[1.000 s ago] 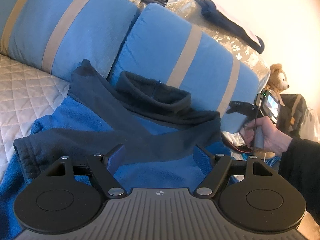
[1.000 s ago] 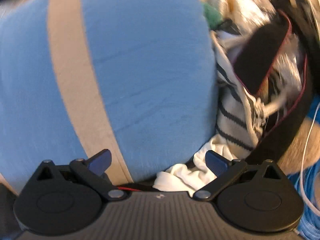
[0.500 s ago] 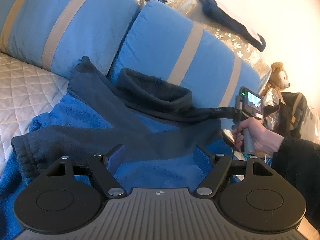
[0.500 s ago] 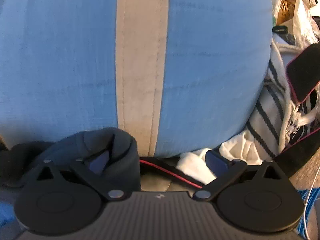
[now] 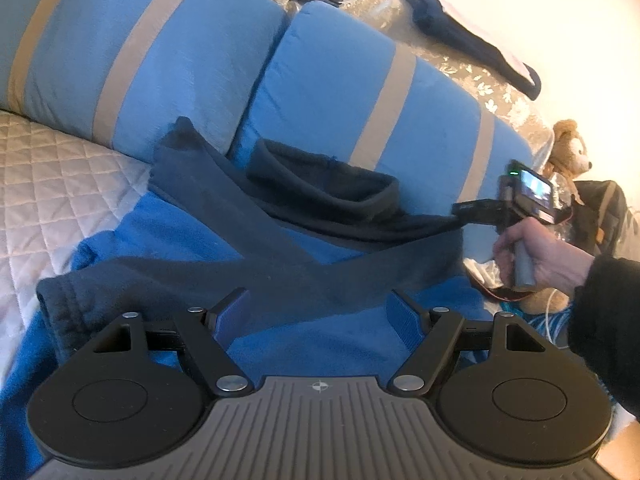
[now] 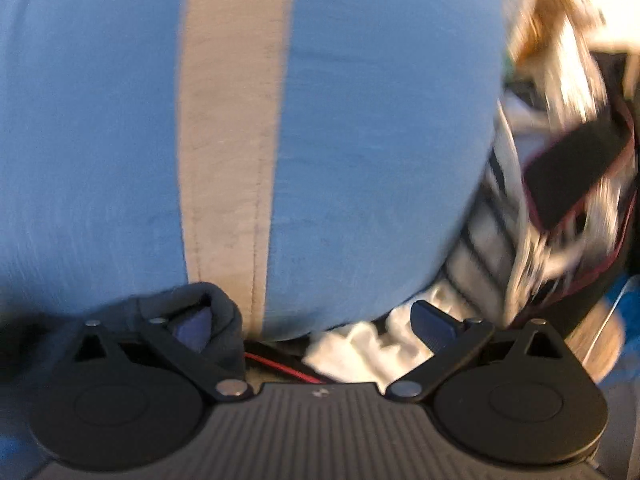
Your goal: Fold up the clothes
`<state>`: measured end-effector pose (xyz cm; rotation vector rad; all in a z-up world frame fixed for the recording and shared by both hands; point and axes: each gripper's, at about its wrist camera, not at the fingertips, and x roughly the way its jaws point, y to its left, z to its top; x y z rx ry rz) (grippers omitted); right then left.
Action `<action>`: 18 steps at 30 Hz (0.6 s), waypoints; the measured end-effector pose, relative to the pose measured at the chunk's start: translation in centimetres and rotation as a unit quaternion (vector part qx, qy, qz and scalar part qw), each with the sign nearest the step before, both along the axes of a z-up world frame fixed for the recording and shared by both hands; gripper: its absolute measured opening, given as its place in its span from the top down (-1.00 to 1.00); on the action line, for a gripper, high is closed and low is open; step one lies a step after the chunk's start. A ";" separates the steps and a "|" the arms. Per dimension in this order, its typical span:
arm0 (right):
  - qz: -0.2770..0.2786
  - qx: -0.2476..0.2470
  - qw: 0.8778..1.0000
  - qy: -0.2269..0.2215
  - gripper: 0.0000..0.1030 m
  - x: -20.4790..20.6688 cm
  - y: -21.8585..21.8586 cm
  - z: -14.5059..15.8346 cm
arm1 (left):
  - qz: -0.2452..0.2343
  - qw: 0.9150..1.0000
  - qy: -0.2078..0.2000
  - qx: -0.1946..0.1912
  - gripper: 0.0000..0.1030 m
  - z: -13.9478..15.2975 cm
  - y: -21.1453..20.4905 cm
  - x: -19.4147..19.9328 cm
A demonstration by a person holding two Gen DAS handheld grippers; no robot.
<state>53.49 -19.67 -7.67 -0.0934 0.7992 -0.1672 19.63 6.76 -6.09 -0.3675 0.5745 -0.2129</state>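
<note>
One blue-and-grey fleece [image 5: 192, 240] spread on bed [image 5: 48, 160] against two striped pillows [image 5: 360, 92]. Left gripper [image 5: 320, 316] wide, empty, over it. Right gripper [image 6: 316, 320] wide, one finger [image 6: 192, 324] beside fleece's edge. One teddy bear [image 5: 568, 152] far right.

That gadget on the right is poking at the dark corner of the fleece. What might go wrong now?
The right gripper has open jaws, with only one finger inside the fleece's dark fold, so closing might miss the cloth. A red wire and white cloth lie between the jaws and could be caught. The striped pillow sits close ahead, crowding the move.
</note>
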 end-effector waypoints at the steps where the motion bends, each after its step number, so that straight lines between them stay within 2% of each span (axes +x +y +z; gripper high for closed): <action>1: -0.008 0.032 0.999 -0.002 -1.00 -0.2 -0.7 0.2 | 0.003 1.000 -0.001 -0.001 -0.40 0.0 0.1 0.1; 4: -0.014 0.101 0.995 -0.006 -1.00 -1.0 -2.2 0.8 | 0.012 1.000 -0.004 -0.002 -0.40 0.1 0.4 0.2; 11: 0.038 0.158 0.986 -0.037 -1.00 -4.9 -3.9 3.3 | 0.017 0.999 -0.033 0.006 -0.40 0.6 0.4 -0.1; 16: 0.046 0.169 0.983 -0.049 -1.00 -8.5 -5.4 5.0 | 0.024 0.999 -0.047 0.012 -0.40 0.9 0.6 -0.5; 18: 0.045 0.148 0.986 -0.058 -1.00 -10.2 -6.2 5.0 | 0.031 0.998 -0.057 0.016 -0.40 1.0 0.9 -0.8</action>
